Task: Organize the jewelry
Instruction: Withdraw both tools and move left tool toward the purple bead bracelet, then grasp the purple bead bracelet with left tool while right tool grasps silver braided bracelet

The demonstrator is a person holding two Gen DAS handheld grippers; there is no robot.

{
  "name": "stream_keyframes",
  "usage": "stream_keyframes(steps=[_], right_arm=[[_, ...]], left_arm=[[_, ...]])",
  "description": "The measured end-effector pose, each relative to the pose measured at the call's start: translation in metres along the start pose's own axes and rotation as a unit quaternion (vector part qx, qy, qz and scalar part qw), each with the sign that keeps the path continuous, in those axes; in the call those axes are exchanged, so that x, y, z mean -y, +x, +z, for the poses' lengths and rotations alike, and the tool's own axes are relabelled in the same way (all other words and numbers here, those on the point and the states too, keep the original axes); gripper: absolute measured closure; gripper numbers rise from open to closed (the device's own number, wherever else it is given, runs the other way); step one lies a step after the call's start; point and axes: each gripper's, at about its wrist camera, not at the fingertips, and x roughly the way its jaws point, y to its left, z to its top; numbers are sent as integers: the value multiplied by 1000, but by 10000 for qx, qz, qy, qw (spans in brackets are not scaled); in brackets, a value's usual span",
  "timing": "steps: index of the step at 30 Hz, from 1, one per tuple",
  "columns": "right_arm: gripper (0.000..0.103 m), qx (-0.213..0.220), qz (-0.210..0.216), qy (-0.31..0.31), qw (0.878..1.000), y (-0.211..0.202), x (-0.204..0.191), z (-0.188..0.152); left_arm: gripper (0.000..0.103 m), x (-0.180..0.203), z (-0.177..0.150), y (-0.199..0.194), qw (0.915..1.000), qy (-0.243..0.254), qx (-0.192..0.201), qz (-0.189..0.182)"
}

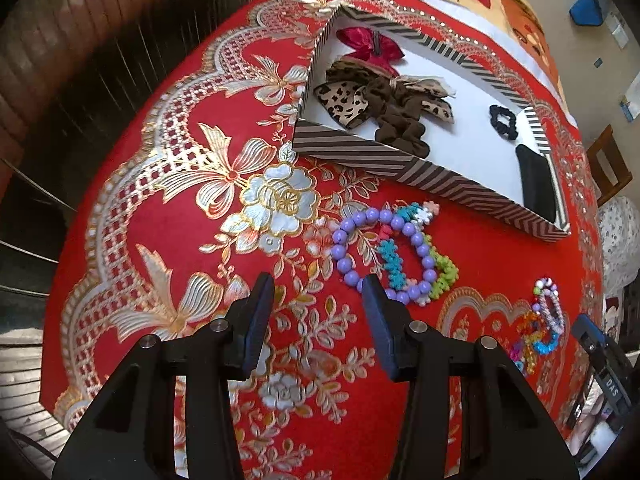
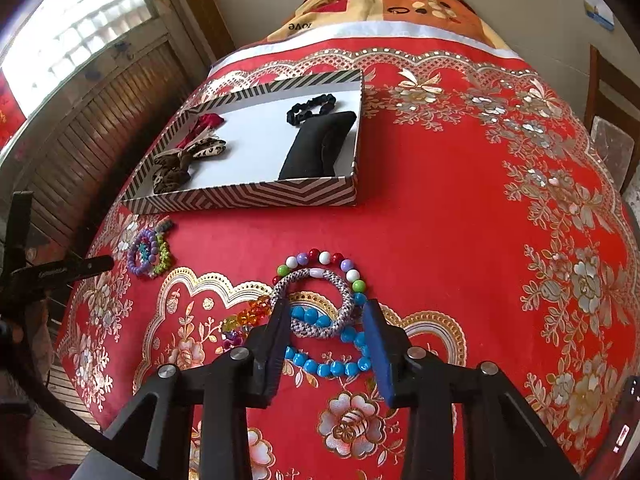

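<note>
My left gripper (image 1: pixel 318 286) hangs open just above the red cloth, with nothing between its fingers. Its right fingertip (image 1: pixel 372 292) sits beside a purple bead bracelet (image 1: pixel 384 256) that is tangled with teal and green ones. My right gripper (image 2: pixel 325 308) straddles a grey-and-white braided bracelet (image 2: pixel 312 304). The left pad is at the bracelet's edge and the right pad stands a little off it. A blue bead bracelet (image 2: pixel 332 368) lies under the braided one, and a multicolour bead bracelet (image 2: pixel 324 258) lies behind it.
A striped box (image 2: pixel 248 196) with a white floor stands at the back, holding a red bow (image 1: pixel 368 46), leopard scrunchies (image 1: pixel 360 100), a black scrunchie (image 2: pixel 312 106) and a black pouch (image 2: pixel 316 146). An orange-yellow crystal bracelet (image 2: pixel 244 316) lies left of my right gripper. The table edge falls away on the left.
</note>
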Motion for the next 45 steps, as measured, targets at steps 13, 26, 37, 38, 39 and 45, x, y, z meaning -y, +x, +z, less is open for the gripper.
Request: stream_keyframes(steps=[13, 26, 37, 38, 39, 45], right_arm=[[91, -263, 30, 85, 9996, 25, 7, -2], [96, 121, 170, -5, 9998, -7, 6, 3], [96, 446, 413, -156, 9980, -31, -2, 13], [96, 475, 426, -175, 9978, -33, -3, 14], [96, 498, 433, -199, 9976, -35, -4, 15], [96, 607, 467, -270, 9967, -44, -6, 21]], left_arm=[[58, 16, 22, 27, 9987, 414, -46, 308], [95, 24, 17, 16, 9984, 557, 4, -115], [95, 29, 15, -40, 9970, 489, 451, -383], [95, 31, 15, -44, 9967, 496, 498, -402], [95, 33, 15, -50, 9962, 506, 567, -422], [95, 40, 20, -73, 9938, 559, 808, -521]])
